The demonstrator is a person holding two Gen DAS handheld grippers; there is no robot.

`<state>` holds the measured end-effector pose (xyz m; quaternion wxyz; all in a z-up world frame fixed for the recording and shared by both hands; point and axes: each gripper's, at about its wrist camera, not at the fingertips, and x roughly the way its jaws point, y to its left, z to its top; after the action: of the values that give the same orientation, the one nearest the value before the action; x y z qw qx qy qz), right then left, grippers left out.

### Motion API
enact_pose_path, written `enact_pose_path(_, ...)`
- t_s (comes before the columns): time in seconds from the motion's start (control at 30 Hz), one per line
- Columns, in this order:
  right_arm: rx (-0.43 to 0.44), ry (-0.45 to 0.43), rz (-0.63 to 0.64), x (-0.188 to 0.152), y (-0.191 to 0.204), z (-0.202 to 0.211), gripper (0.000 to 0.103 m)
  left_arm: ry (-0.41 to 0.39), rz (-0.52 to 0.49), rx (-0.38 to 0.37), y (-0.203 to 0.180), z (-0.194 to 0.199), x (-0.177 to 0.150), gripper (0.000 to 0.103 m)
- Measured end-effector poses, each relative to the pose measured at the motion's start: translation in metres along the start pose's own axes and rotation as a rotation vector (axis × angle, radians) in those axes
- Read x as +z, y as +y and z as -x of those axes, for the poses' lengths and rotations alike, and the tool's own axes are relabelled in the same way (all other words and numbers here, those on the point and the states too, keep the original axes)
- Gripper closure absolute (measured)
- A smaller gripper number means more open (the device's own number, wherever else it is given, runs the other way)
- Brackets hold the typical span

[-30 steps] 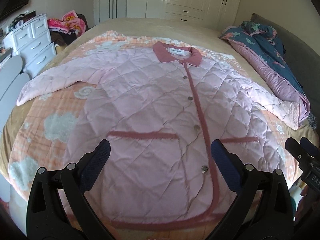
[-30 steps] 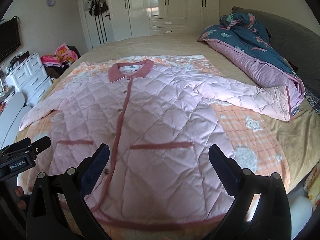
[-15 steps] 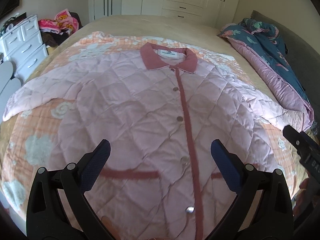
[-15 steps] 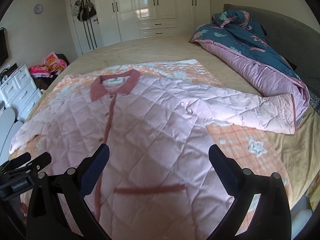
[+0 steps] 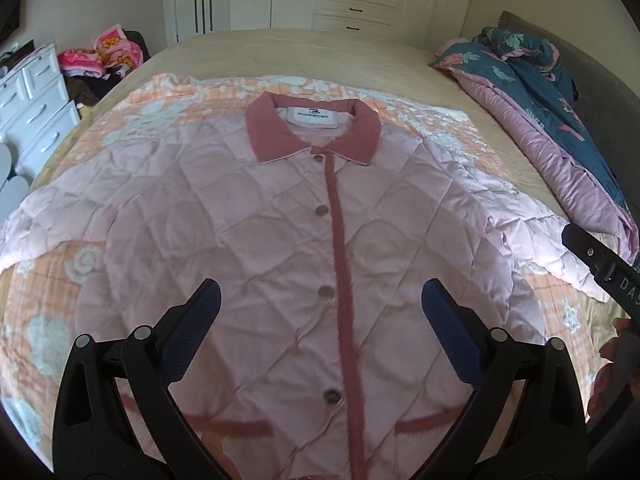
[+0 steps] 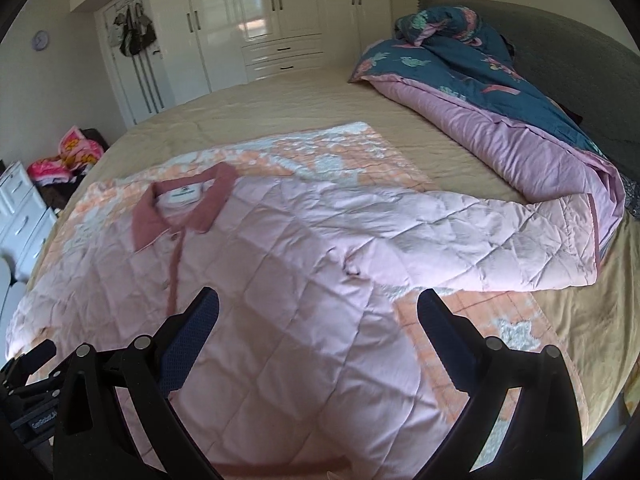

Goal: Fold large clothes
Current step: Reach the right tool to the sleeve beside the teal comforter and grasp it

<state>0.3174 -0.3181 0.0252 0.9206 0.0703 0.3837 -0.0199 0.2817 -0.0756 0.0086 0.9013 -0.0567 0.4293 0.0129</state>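
I have both tools held above the bed (image 6: 320, 92) with their jaws spread wide and nothing between them. The left gripper (image 5: 320, 308) hangs over the lower front of the pink quilted jacket (image 5: 260, 240), roughly centred on the dark pink button placket (image 5: 340, 248). The right gripper (image 6: 318, 316) hangs over the jacket's side panel, below the armpit seam, with its right finger above the orange patterned blanket (image 6: 460, 312). The jacket lies flat and face up on that blanket, buttoned, collar (image 5: 312, 128) pointing toward the white wardrobe (image 6: 280, 20). One sleeve (image 6: 480, 248) extends outward toward the headboard side, and its cuff touches the rolled pink and teal duvet (image 6: 500, 92). The opposite sleeve (image 5: 52, 220) runs toward the edge of the bed nearest the white drawer unit (image 5: 36, 100). In the left wrist view, the body of the right tool and part of a hand (image 5: 612, 364) appear at the frame's right edge.
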Motion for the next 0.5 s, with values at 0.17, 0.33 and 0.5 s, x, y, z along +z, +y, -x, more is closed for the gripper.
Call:
enact_pose_path(0.17,-0.061,0.02,-0.056,-0.001,-0.03,-0.027,0.004,0.024,-0.019,-0.001,-0.02,-0.026,0.009,0.009)
enact_pose_path(0.33,-0.146,0.039,-0.103,-0.001,-0.065,-0.049,0.004,0.045,-0.045,-0.013,-0.046,-0.051,0.012,0.009)
enact_pose_path(0.5,-0.202,0.054,-0.18,-0.001,-0.106,-0.06,0.004,0.055,-0.063,-0.025,-0.066,-0.066,0.013,0.009)
